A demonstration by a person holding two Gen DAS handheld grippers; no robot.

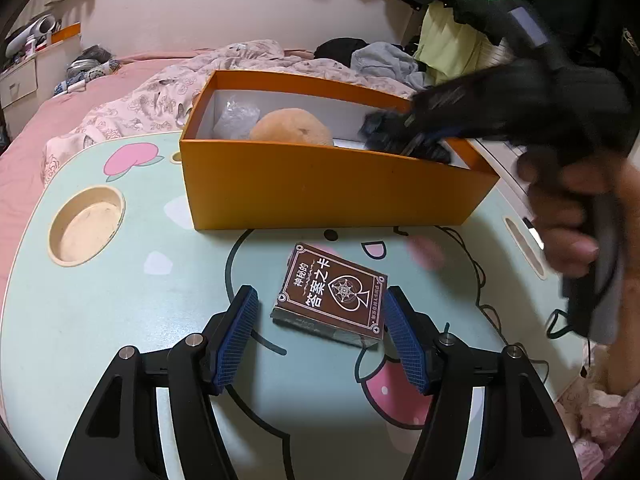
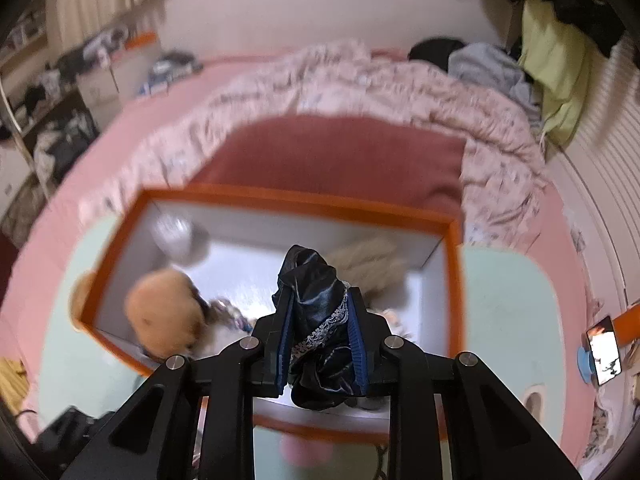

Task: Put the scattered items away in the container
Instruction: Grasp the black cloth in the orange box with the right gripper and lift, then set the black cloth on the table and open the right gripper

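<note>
The right gripper (image 2: 320,332) pinches a dark cloth (image 2: 316,300) over the box (image 2: 256,196); lower it inside, probably clear of the toys, before letting go. The left gripper (image 1: 320,316) stands wide around the cards (image 1: 332,288).

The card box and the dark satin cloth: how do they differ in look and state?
The card box is stiff, brown and printed; the dark satin cloth is soft, crumpled and lace-trimmed. The card box lies on the table between the open left gripper, while the dark satin cloth is pinched in the right gripper above the orange box.
</note>
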